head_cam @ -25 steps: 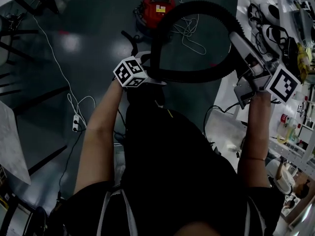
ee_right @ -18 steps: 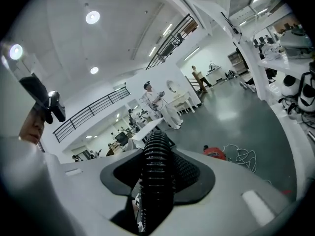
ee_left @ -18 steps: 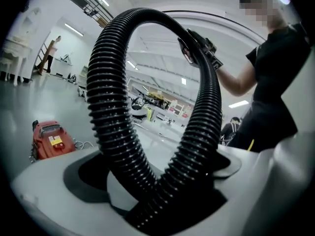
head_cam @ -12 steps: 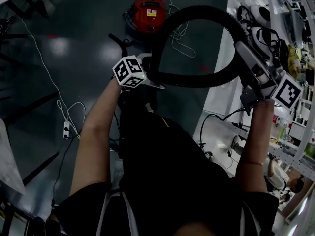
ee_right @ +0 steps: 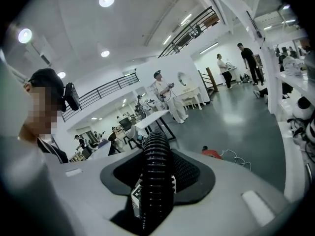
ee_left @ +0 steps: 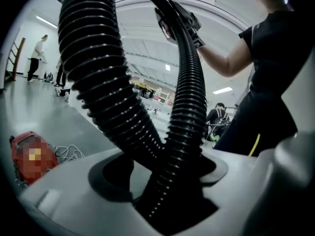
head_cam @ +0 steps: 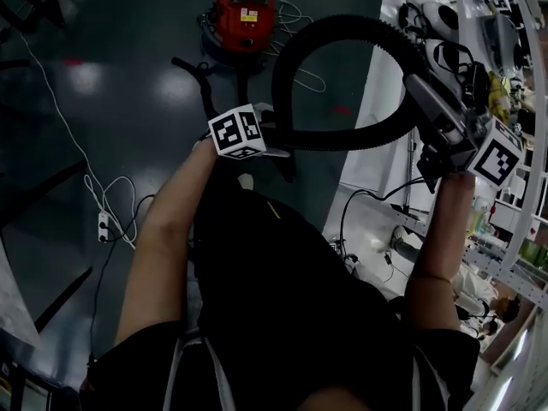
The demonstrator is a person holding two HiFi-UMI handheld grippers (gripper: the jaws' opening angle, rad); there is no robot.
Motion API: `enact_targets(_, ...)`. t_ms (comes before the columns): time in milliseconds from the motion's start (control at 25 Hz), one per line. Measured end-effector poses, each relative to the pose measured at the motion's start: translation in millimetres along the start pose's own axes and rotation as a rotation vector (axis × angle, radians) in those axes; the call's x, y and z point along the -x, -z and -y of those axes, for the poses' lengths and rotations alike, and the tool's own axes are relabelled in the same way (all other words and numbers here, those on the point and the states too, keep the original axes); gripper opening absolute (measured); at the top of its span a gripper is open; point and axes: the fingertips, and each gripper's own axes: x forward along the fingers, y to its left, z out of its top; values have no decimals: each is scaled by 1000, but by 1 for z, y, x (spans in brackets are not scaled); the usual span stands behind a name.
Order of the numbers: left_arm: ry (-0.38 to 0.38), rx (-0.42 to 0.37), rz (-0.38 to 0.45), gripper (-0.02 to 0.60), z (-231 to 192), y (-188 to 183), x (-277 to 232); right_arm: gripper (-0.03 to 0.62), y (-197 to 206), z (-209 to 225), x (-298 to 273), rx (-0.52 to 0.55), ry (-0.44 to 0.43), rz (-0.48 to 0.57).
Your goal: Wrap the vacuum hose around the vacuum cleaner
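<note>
Head view, looking steeply down: a red vacuum cleaner (head_cam: 244, 14) sits on the dark floor (head_cam: 128, 101), well ahead of the person. Its black ribbed vacuum hose (head_cam: 360, 138) hangs in a raised loop between both hands. The left gripper (ee_left: 167, 168) has just been closing its fingers, which pinch two crossing runs of hose. The right gripper (ee_right: 156, 168) pinches a single run.
</note>
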Motion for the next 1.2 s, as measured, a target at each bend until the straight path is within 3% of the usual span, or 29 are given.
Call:
enact_targets(160,42,16,58,370,5,-19,-5,176,-10,-9,17,24,-21,-15)
enact_targets(240,54,27,94,454,4,-26,-5,176,-13,-16,21,43,-38,-21)
enact_targets(480,74,-15,194,557,-3,-35,0,176,-16,-29,18,96,-77,-23)
enact_targets(600,112,-24,200,538,2,-47,0,176,-23,-26,26,122,-110,-19)
enact_targets(760,189,-24,155,416,23,-49,-4,178,-22,-16,34,150,-121,-28)
enact_targets(920,175,-6,149,394,34,-50,-4,179,-19,-2,35,154,-122,-49)
enact_targets(1200,163,-51,156,376,62,-68,14,190,-27,20,32,154,-126,-35)
